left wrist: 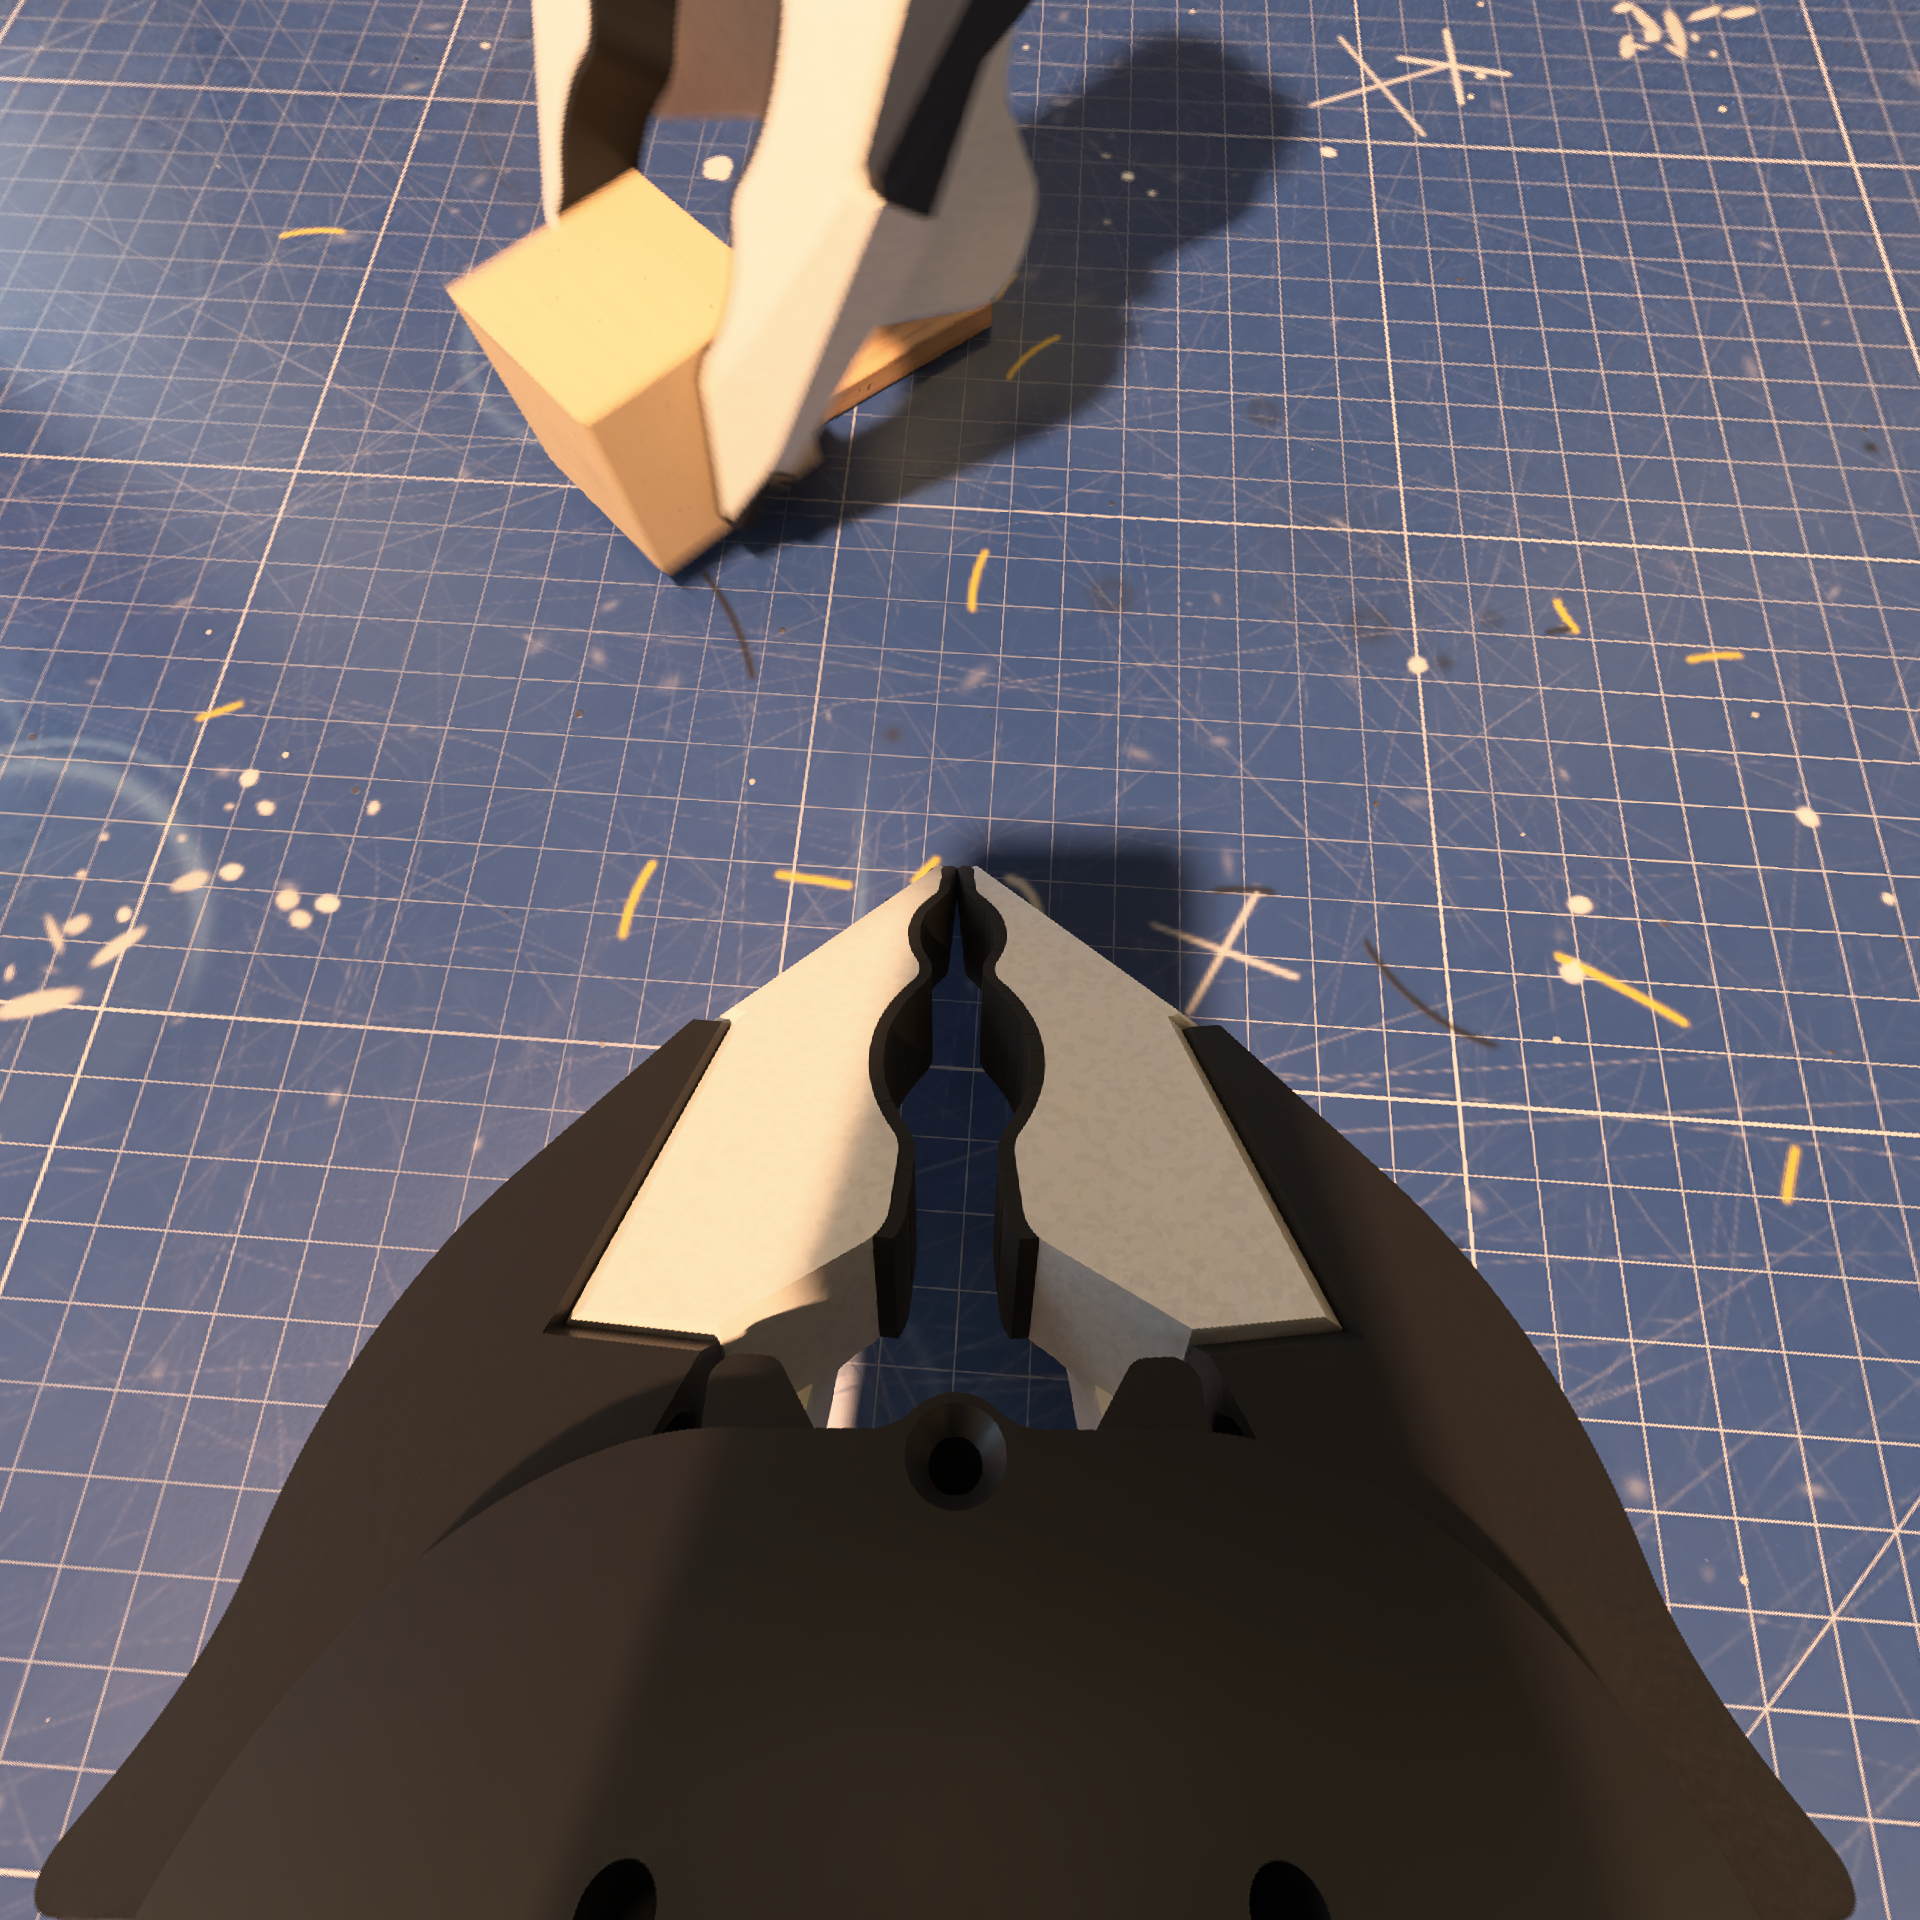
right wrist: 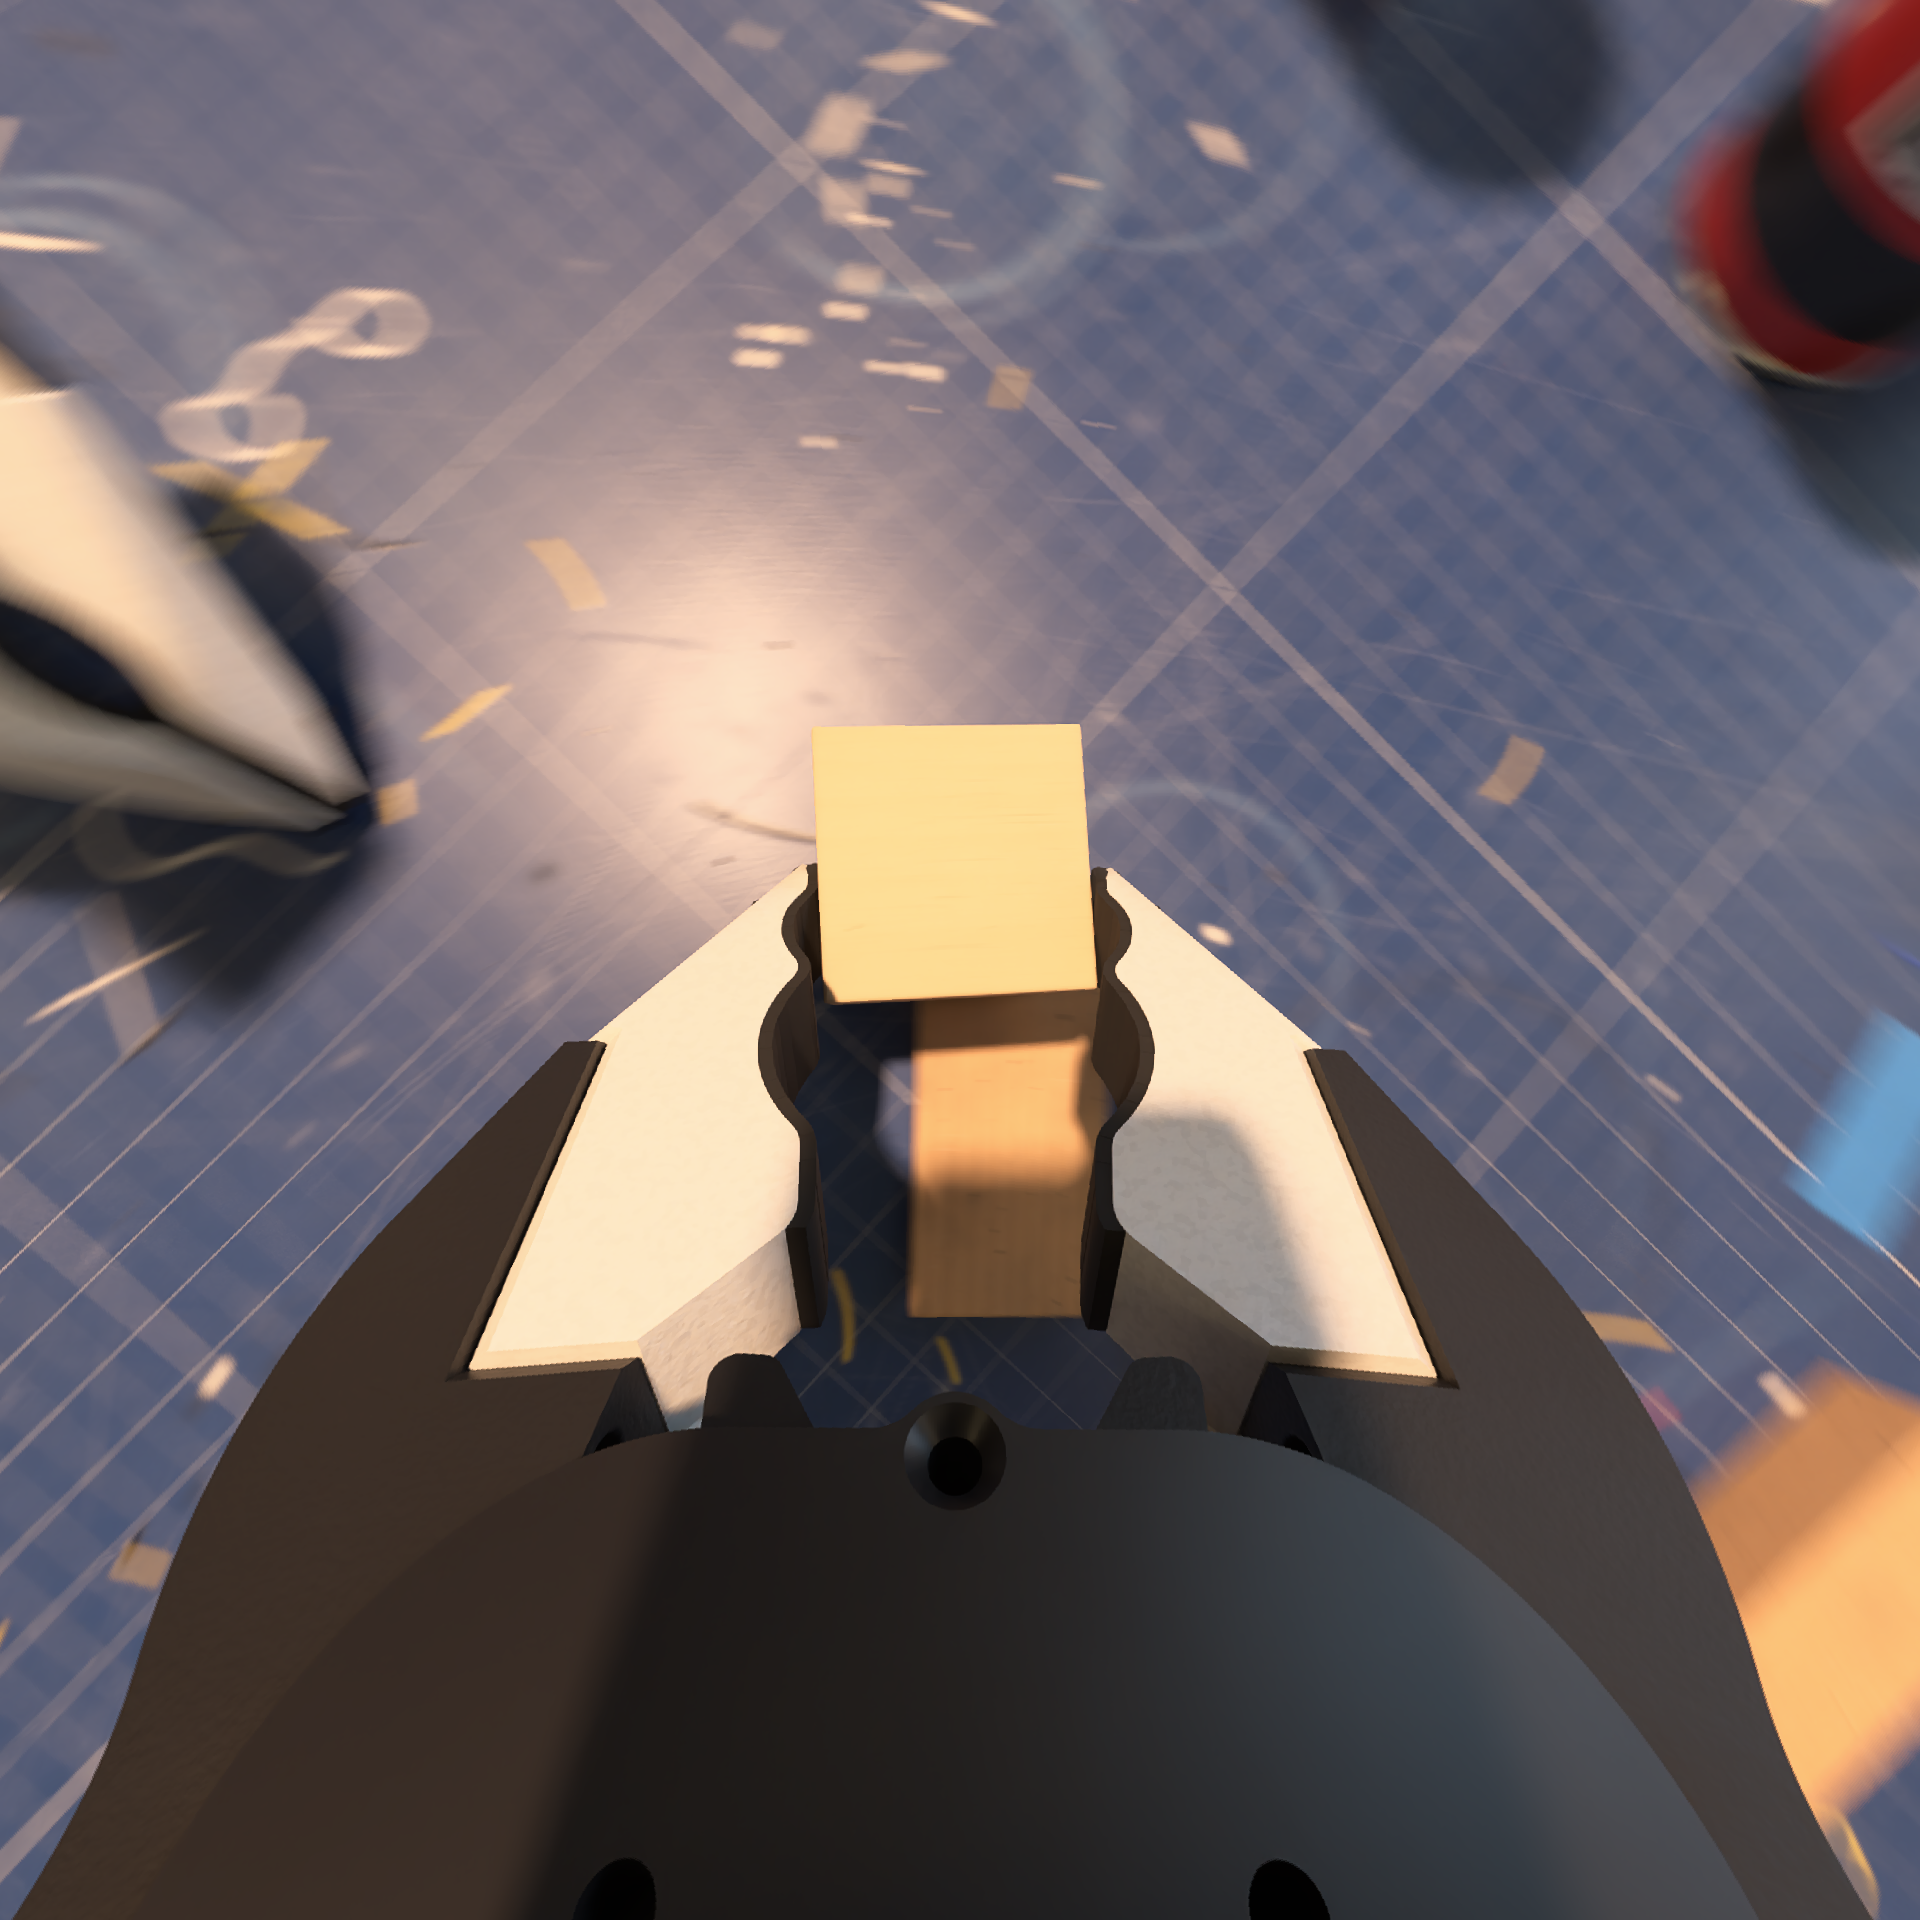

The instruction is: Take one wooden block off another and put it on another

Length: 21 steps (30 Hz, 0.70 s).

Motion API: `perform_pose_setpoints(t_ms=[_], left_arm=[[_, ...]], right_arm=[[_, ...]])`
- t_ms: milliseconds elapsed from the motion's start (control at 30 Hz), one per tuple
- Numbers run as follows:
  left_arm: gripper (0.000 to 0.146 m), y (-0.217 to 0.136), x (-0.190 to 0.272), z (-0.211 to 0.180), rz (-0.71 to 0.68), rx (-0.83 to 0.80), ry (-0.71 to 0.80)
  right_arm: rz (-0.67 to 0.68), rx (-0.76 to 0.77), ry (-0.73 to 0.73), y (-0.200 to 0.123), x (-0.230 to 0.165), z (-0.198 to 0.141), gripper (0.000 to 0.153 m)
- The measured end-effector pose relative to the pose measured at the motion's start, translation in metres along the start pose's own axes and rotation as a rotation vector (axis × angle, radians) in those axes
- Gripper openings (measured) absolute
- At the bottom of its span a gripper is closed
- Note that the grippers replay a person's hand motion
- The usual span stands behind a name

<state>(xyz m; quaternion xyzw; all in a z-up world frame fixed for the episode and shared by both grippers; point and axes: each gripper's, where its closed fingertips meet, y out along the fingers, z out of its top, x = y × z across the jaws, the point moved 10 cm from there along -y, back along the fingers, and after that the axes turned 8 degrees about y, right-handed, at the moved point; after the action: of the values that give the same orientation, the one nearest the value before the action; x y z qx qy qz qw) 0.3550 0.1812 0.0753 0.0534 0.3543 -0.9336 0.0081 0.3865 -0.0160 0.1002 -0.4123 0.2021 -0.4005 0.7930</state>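
Right wrist view shows the right gripper (right wrist: 954, 914) with its jaws clenched on a pale wooden cube (right wrist: 951, 862), which looks lifted clear of the flat wooden block (right wrist: 992, 1174) lying on the blue desk (right wrist: 1351, 831) beneath it; no desk edge or corner shows, so its place there cannot be told. I judge the pick-up done and the placing left, perhaps onto the blurred block (right wrist: 1808, 1558) at the lower right. I count three wooden blocks, two grippers, one red object (right wrist: 1808, 260) and one blue piece (right wrist: 1870, 1132); the left gripper (left wrist: 956, 878) hovers apart, jaws clenched on nothing.
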Motion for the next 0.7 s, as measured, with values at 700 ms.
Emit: perform_pose_setpoints(t_ms=[700], left_arm=[[0.0,0.0,-0.001,0.0,0.007,-0.001,-0.005]], right_arm=[[0.009,-0.062,0.089,-0.031,0.034,-0.038,0.051]])
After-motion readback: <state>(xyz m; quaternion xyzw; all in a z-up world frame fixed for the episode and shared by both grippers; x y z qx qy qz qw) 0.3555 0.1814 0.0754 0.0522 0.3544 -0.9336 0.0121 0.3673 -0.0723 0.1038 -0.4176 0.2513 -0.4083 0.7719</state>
